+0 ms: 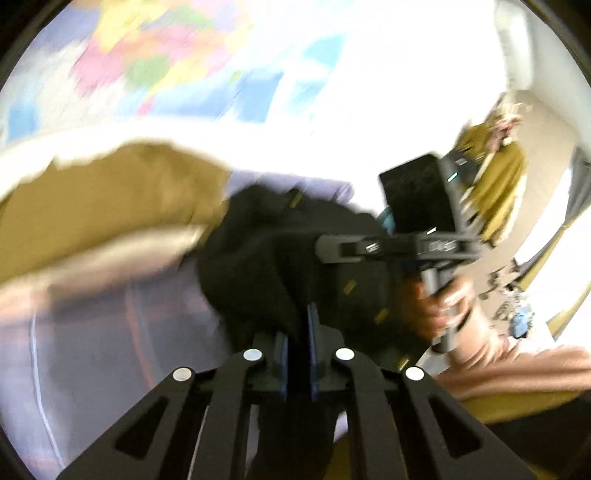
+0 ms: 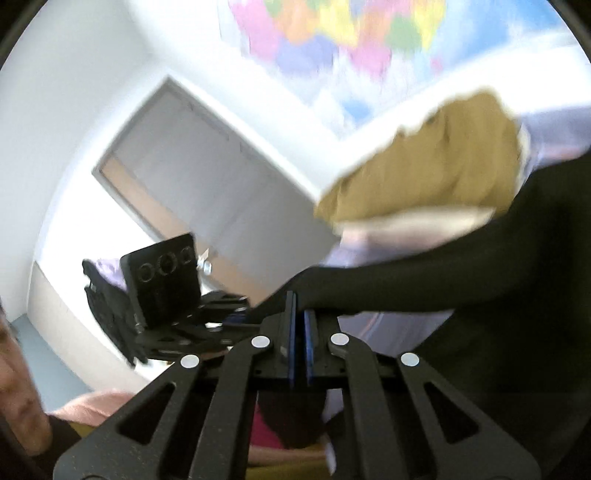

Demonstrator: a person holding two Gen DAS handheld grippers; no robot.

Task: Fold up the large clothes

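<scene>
Right now I am pinching a black garment (image 1: 280, 266) in both of my handheld grippers. My left gripper (image 1: 298, 328) is clamped tight, its blue-edged pads pressed together on a fold of the dark cloth, which is bunching up just ahead of the fingertips. My right gripper (image 2: 300, 314) is clenched the same way on another edge of the same garment (image 2: 461, 266), and the fabric is stretching away from it to the right in a taut, drooping band.

Beyond the cloth, a tan pillow (image 1: 110, 199) is lying on a bed with a pale lilac sheet (image 1: 92, 350). A colourful wall map (image 2: 351, 33) is hanging above, blurred. In the left view my own hand (image 1: 436, 306) is gripping the handle of the other tool.

Judging by how it is sagging and creasing between the two grips, the garment is soft, limp and fairly light, with no stiffness of its own. It will likely slip from a shallow pinch, so I am judging that the best holds are hems or corners, taken deep between the pads and kept well apart.
</scene>
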